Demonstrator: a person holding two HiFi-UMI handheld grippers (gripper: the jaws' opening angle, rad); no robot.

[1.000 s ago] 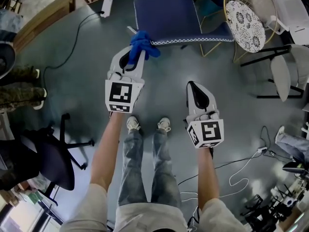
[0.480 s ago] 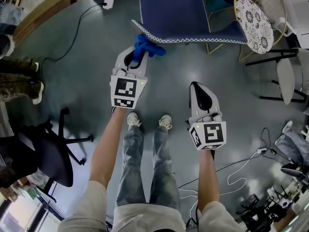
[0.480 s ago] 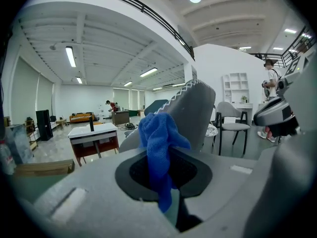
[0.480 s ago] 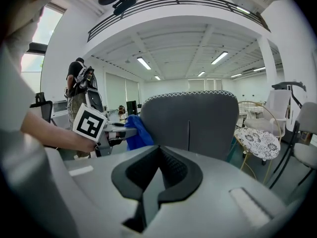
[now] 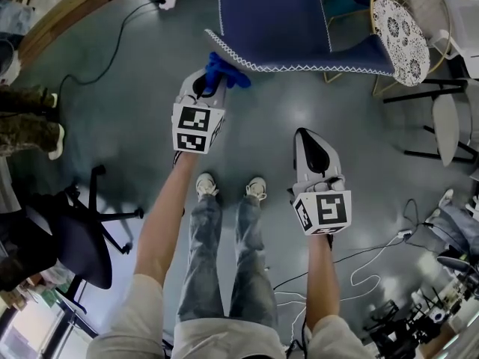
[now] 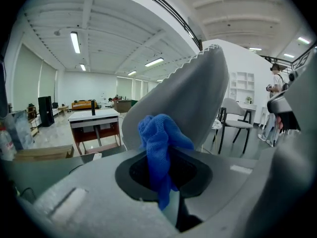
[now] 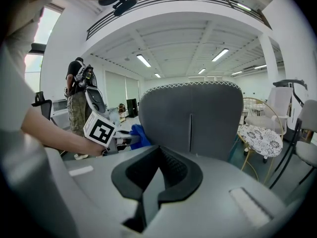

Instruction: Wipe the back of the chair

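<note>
Blue cloth [image 5: 228, 72] clamped in left gripper [image 5: 212, 79], by trimmed edge of chair back [image 5: 273, 13]; right gripper [image 5: 311, 142] closed, empty.

Before my left gripper [image 5: 212, 81]: chair back [image 5: 273, 21] close, blocking.
Before my right gripper [image 5: 307, 137]: bare floor [image 5: 262, 114], passable.

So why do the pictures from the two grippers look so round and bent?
Left gripper view: a wide-angle lens bows the ceiling, corners go black, blue cloth stays sharp. Right gripper view: same bulge, chair back clear. Head view: milder curving.
</note>
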